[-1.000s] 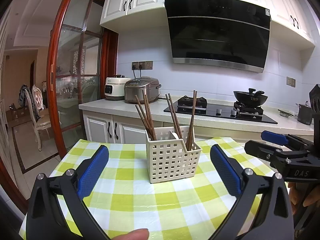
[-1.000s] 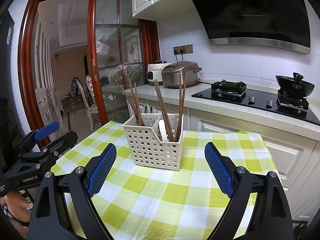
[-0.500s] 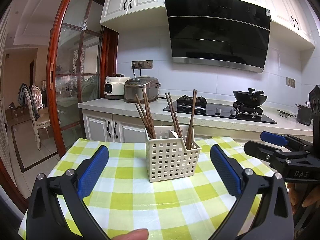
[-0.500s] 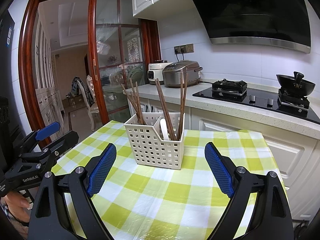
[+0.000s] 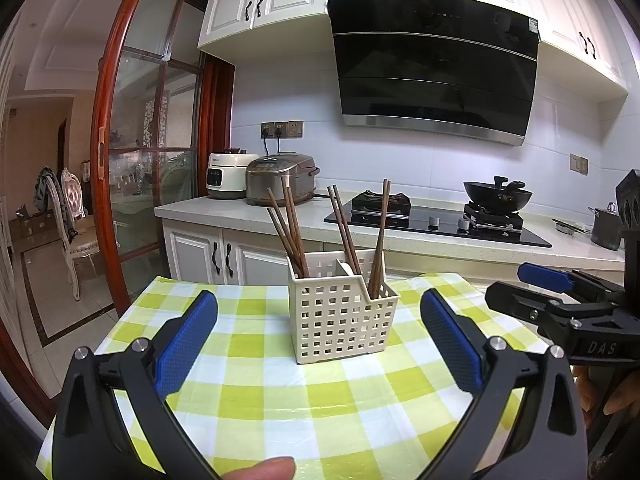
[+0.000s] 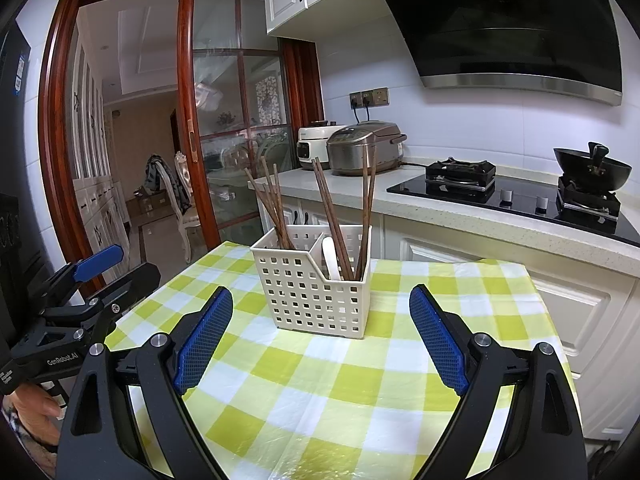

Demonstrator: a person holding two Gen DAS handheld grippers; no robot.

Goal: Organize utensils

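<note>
Left wrist view: the left tool [image 5: 319, 330] hovers spread and empty, near the white slotted caddy [image 5: 340, 320] on the checked desk [image 5: 280, 392]. The right tool [image 6: 321, 332], also spread wide, faces the caddy too. Chopsticks [image 6: 272, 212] lean in the left compartment; more chopsticks and a white spoon [image 6: 331, 258] share the right one, likely why sorting is needed.

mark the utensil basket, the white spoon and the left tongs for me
utensil basket [image 6: 316, 300]: right wrist view, perforated front wall.
white spoon [image 6: 331, 258]: right wrist view, handle standing in the right compartment.
left tongs [image 5: 320, 340]: left wrist view, midway between the blue fingertips.
</note>
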